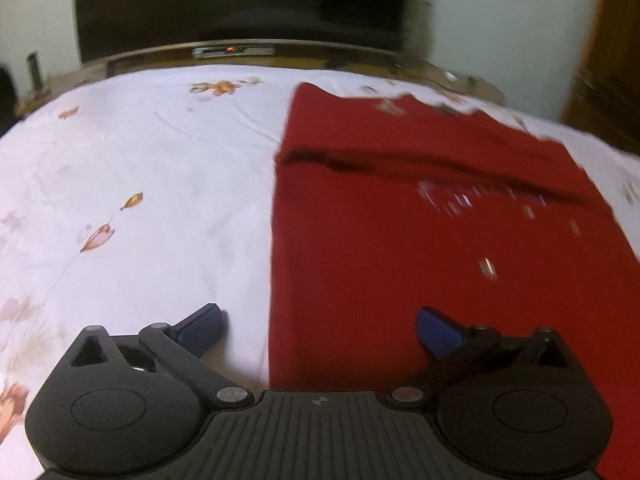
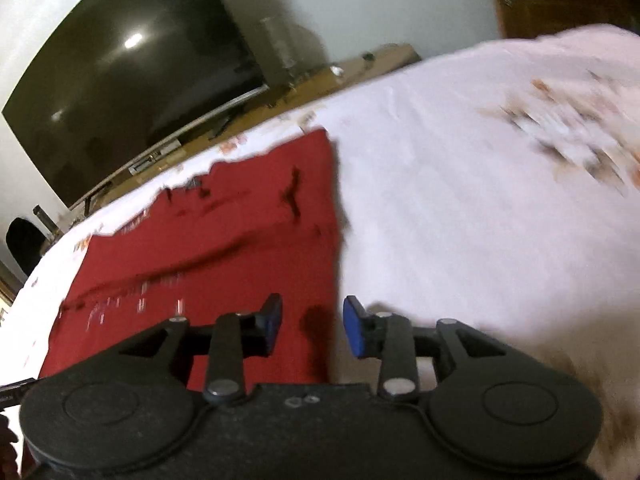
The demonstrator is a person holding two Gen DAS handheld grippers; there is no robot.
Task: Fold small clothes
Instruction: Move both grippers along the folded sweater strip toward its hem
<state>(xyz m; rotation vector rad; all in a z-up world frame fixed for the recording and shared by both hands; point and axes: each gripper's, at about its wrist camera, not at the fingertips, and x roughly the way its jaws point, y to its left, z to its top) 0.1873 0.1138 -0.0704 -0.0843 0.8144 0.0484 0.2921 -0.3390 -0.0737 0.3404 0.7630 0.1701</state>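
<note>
A red cloth [image 1: 440, 240] lies flat on a white bed sheet [image 1: 140, 180] with little orange flowers on it. The left gripper [image 1: 320, 330] hangs over the near left edge of the cloth. Its two blue pads [image 1: 200, 330] are spread very wide, and nothing is pinched between them. One pad sits over the white sheet and the other sits over the red cloth, so the cloth's edge runs right between them. The right gripper [image 2: 312, 328] hangs over the other near side of the red cloth [image 2: 208, 240]. Its pads [image 2: 354, 332] are a little way apart, and they do not pinch anything. The cloth's right edge lies under the gap between them, with the white bed sheet [image 2: 460, 220] just off to the right. A dark crease runs across the cloth, farther ahead of both grippers. There are small shiny marks near it, too blurry to read. Past the bed, well ahead of the grippers, stands a big dark TV [image 2: 132, 92] on a low wooden stand [image 2: 280, 96].
</note>
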